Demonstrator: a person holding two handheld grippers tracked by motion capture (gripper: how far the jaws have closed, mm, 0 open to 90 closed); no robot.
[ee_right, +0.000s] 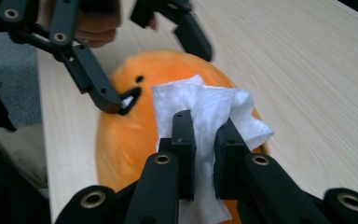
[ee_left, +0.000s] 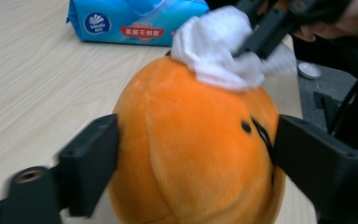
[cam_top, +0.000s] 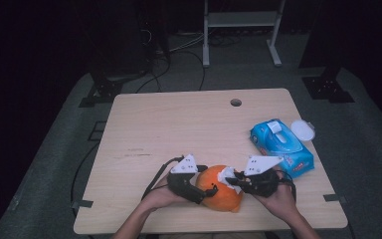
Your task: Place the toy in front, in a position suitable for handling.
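An orange plush toy point(cam_top: 222, 194) with a small black face lies on the wooden table point(cam_top: 179, 124) near its front edge. My left gripper point(cam_top: 208, 180) reaches in from the left, its two jaws against opposite sides of the toy point(ee_left: 191, 140). My right gripper point(cam_top: 230, 179) comes in from the right, shut on a crumpled white tissue point(cam_top: 225, 174). The tissue point(ee_right: 205, 105) rests on the top of the toy point(ee_right: 130, 135), just beside the face. In the right gripper view, one jaw of the left gripper point(ee_right: 156, 74) touches the toy at its mouth.
A blue pack of wet wipes point(cam_top: 281, 147) lies to the right of the toy, with a round white lid point(cam_top: 303, 130) behind it at the table's edge. A cable hole point(cam_top: 236, 102) sits near the far edge. Both forearms enter from the bottom.
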